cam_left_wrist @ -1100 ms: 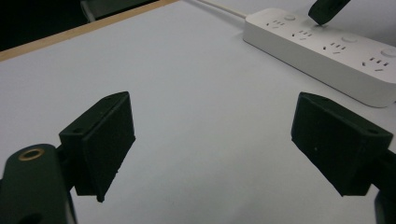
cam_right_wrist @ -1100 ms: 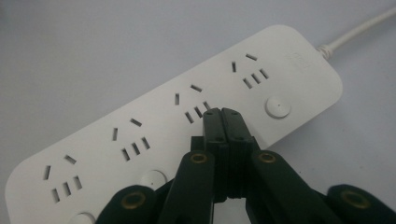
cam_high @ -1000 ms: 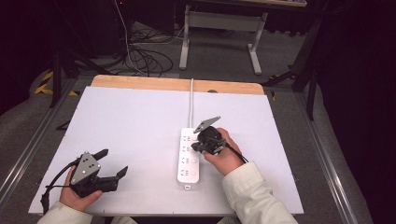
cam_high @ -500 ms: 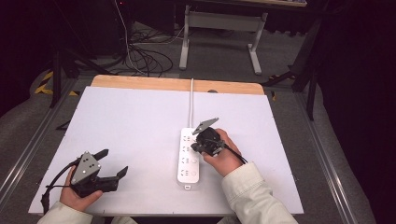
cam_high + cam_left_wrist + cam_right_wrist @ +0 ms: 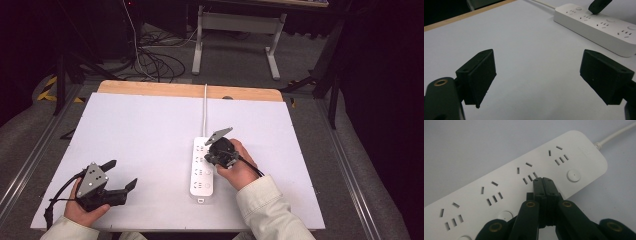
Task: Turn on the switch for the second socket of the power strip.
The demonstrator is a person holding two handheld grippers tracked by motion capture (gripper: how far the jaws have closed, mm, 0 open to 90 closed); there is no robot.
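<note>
A white power strip point(image 5: 201, 170) lies in the middle of the white table, its cord point(image 5: 205, 112) running to the far edge. My right gripper point(image 5: 210, 158) is shut and holds nothing. In the right gripper view its closed tips point(image 5: 543, 180) rest on the strip point(image 5: 499, 185) in the row of round buttons, beside the second socket from the cord end, and cover the spot there. One button point(image 5: 573, 175) shows further along. My left gripper point(image 5: 122, 174) rests open at the near left of the table, its jaws wide apart point(image 5: 536, 72) over bare surface.
A wooden strip point(image 5: 190, 90) borders the far table edge. Beyond it are a metal stand point(image 5: 235, 30) and loose cables point(image 5: 150, 62) on the floor. In the left gripper view the power strip point(image 5: 599, 28) lies at upper right with the right gripper's tip point(image 5: 599, 5) on it.
The right gripper has shifted very slightly toward the near side over the strip. The left gripper has not moved.
</note>
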